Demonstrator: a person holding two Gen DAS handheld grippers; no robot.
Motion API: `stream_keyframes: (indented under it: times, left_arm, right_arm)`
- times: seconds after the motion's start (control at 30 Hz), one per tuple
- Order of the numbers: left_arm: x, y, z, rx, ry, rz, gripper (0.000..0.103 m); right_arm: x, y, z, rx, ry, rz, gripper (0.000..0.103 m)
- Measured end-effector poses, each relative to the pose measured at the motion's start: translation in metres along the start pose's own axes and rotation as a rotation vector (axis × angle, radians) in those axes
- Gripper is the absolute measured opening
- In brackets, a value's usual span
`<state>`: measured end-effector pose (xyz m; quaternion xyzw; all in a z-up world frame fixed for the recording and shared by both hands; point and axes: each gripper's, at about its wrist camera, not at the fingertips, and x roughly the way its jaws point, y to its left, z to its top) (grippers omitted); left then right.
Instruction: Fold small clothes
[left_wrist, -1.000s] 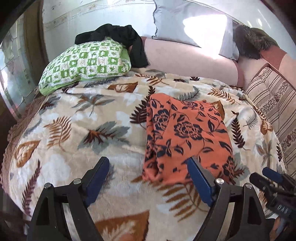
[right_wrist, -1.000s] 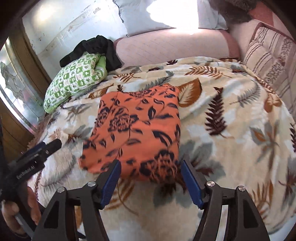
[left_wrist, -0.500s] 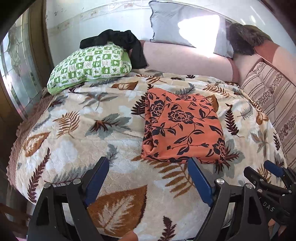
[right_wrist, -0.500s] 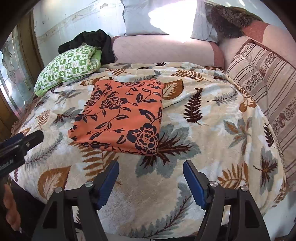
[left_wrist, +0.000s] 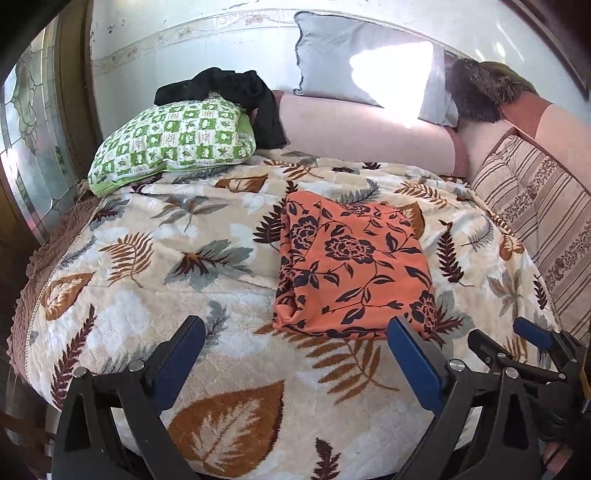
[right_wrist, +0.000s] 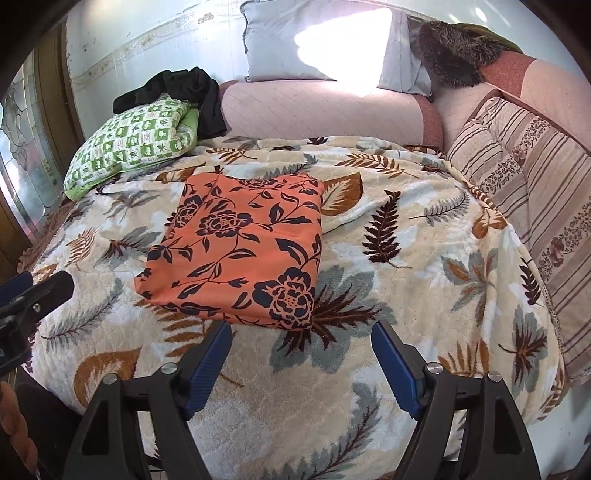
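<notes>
**Folded orange cloth lies on the leaf blanket, both my grippers released**

I hold my left gripper (left_wrist: 295, 328) above the near edge of the bed, its blue-padded jaws spread wide and just now opening further, with nothing between them but blanket. My right gripper (right_wrist: 301, 332) hangs likewise over the near edge, its jaws also apart and just widening, gripping nothing. From the left view I see the right gripper's tips at the lower right corner; from the right view the left gripper's black tip shows at the left edge.

The orange floral cloth (right_wrist: 240, 251) lies folded into a neat, roughly rectangular packet, flat on the blanket near the middle of the bed, just beyond my fingertips and touching neither gripper.

The surface is a plush cream blanket (right_wrist: 424, 240) printed with brown, grey and white leaves, covering the bed and hanging over its near edge. At the far left rests a green checked pillow (left_wrist: 173, 144), with a black garment (left_wrist: 240, 92) draped over its top and down its right side. Behind runs a pink quilted bolster (right_wrist: 321, 107), and against the pale wall leans a grey pillow (left_wrist: 351, 62) lit by a bright patch of sunlight. A dark furry cushion (right_wrist: 454, 48) sits in the far right corner. A striped cushion (right_wrist: 535, 177) lines the right side. A leaded glass panel (left_wrist: 26, 140) in a wooden frame stands at the left.
</notes>
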<state>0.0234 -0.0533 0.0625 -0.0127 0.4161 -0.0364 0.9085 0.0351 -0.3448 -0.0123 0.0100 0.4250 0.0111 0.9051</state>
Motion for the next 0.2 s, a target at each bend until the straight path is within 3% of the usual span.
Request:
stream_keyframes:
  times: [0.2]
  left_arm:
    - [0.0001,-0.0069,0.0054,0.024,-0.024,0.003,0.099]
  right_arm:
    - [0.0021,0.0014,0.0030,-0.002,-0.001,0.000,0.081]
